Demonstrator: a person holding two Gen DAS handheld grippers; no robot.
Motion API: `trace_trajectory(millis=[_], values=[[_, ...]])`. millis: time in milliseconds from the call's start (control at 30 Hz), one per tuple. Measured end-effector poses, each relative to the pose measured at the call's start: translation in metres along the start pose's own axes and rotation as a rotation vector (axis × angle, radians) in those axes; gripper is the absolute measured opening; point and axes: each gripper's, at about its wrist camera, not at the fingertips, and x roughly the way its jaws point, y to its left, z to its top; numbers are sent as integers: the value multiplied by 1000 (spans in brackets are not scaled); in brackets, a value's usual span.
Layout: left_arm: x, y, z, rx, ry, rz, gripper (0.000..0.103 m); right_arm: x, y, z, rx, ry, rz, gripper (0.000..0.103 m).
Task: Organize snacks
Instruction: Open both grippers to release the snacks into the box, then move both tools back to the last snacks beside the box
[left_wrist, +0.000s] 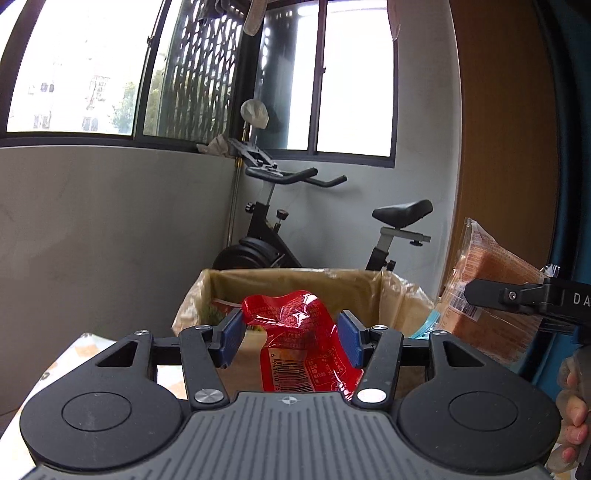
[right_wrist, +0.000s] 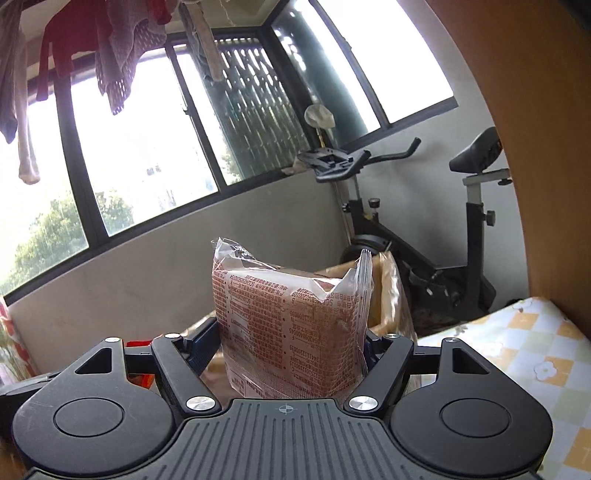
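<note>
Left wrist view: left gripper (left_wrist: 291, 338) clamped on a red snack packet (left_wrist: 303, 343), blue pads (left_wrist: 233, 338) pressed against either side of the crumpled foil, barcode end hanging toward the camera. Packet held in the air, in front of and above an open cardboard box (left_wrist: 399, 295) lined with brownish plastic; box contents too dim to make out. At the right edge, right gripper (left_wrist: 517, 297) reaching in sideways, gripping an orange-brown snack bag (left_wrist: 491, 280) with clear plastic ends, level with the box's right rim. Fingers of a hand (left_wrist: 572, 410) wrapped round the handle at lower right. Behind the box, an exercise bike (left_wrist: 317, 221) against a grey wall under dark-framed windows (left_wrist: 74, 74). Patterned tablecloth (left_wrist: 85, 350) showing at lower left. Right wrist view: right gripper (right_wrist: 291, 347) closed on the orange-brown snack bag (right_wrist: 291, 317), held upright between the jaws, printed back facing the camera, sealed clear end uppermost. Cardboard box (right_wrist: 384, 291) partly hidden behind the bag, just to its right. Sliver of red (right_wrist: 142, 343) visible low on the left, behind the gripper linkage; cannot tell what it belongs to. Checked tablecloth with flower print (right_wrist: 517, 354) at lower right. Exercise bike (right_wrist: 443, 229) beyond the box, laundry (right_wrist: 110, 48) hanging across the top left before the windows (right_wrist: 147, 147).
</note>
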Motion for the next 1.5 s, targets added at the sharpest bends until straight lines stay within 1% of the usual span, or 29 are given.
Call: trace_trajectory(millis=[67,133,233,367,467,533,600,633,667,733,767,800,933,1100,1200,1500], values=[[18,-3,13,13,-1,-7,58,21,-2,17,-17,7,-7,69],[38,-6,22,19,7,2,58,45,-4,31,-32,25,-24,69],[71,-3,31,-8,55,1,58,89,-9,45,-17,70,-86,69],[105,5,35,-17,114,42,58,136,-12,54,5,120,-132,69],[117,17,33,-59,150,53,58,157,-10,55,-3,166,-152,69],[122,20,30,-61,161,60,60,167,-11,53,9,201,-164,69],[123,21,27,-52,168,68,68,174,-14,50,31,232,-183,71],[124,22,26,-50,171,68,69,176,-16,49,39,242,-189,71],[124,23,25,-51,172,66,70,176,-17,48,43,248,-192,71],[124,26,24,-60,176,70,72,174,-18,46,42,242,-177,78],[124,28,23,-66,176,79,75,172,-18,46,40,238,-173,83],[124,29,24,-70,175,86,78,170,-18,46,38,235,-174,85],[115,31,24,-74,172,93,78,159,-13,47,6,232,-165,85],[100,29,26,-33,155,94,78,139,1,41,-149,236,-180,85],[86,28,25,-3,146,87,78,123,8,36,-212,231,-187,85],[42,29,10,5,137,56,78,74,17,18,-296,199,-189,85]])
